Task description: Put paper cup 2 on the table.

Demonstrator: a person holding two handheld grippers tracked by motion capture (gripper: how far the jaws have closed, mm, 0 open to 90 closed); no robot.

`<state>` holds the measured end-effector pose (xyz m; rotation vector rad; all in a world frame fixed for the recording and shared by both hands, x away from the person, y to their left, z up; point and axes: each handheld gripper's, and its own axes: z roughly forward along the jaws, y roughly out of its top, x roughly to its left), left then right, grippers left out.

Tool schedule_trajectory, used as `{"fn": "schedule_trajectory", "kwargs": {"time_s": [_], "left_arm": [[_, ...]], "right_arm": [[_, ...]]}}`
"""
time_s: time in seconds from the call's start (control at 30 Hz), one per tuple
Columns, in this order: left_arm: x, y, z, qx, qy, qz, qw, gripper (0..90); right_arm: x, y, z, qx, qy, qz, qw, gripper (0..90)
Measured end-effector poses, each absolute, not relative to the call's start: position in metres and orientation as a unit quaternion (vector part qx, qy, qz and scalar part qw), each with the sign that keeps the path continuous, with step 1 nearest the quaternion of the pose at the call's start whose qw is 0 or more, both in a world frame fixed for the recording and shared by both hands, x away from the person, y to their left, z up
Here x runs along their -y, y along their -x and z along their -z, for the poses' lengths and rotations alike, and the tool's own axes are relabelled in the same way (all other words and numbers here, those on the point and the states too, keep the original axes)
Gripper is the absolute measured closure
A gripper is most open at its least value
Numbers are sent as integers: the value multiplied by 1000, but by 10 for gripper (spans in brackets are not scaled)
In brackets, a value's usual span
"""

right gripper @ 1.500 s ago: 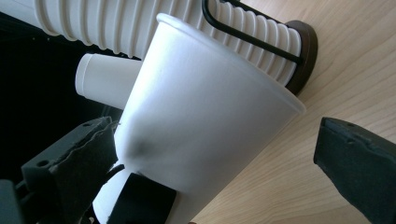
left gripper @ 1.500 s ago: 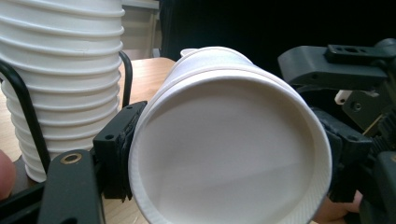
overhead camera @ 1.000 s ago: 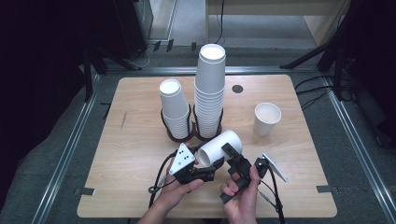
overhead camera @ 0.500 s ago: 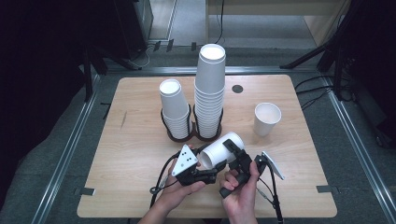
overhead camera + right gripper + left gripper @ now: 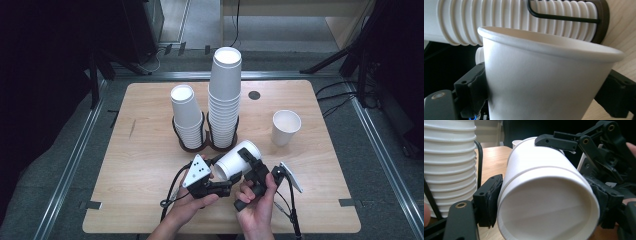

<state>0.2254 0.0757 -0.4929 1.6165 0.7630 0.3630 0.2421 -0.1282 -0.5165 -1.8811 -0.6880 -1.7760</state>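
High view has a white paper cup (image 5: 239, 160) lying on its side above the near middle of the light wooden table (image 5: 145, 150), its open mouth toward one o'clock and its base toward seven o'clock; the left hand-held gripper (image 5: 226, 186), black with a grey three-cornered plate, pinches the cup's base end, though the contact itself is hidden under the cup; the right hand-held gripper (image 5: 250, 162) crosses the cup nearer its mouth, and its jaws have just been closing with the cup between them; both hands rise from six o'clock, their forearms cut off by the frame edge; left gripper view looks at the cup's recessed bottom (image 5: 546, 212), with a black pad (image 5: 489, 200) pressed to the wall at nine o'clock and the opposite pad at three o'clock half masked by the cup; right gripper view shows a pad against the cup wall (image 5: 544, 87) at eight o'clock, while the other jaw at four o'clock is mostly hidden, so firm pressure on that side is hard to make out; behind, at twelve o'clock, a short stack of white paper cups (image 5: 186, 112) and a tall stack of white paper cups (image 5: 225, 95) stand in a dark wire double holder (image 5: 200, 145); a single upright white paper cup (image 5: 286, 127) stands apart at two o'clock.
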Motion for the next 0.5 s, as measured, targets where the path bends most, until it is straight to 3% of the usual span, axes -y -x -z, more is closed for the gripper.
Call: {"fn": "schedule_trajectory", "kwargs": {"time_s": [0.1,0.33,0.5], "left_arm": [[-77,-226,491,-334,-701,-143,614,212],[-80,-230,488,-351,-703,-113,608,30],[-84,-231,487,-357,-700,-114,608,18]], "right_arm": [[128,-241,514,252,681,652,220,129],[131,-238,507,266,676,663,180,136],[136,-239,503,283,678,665,133,137]]}}
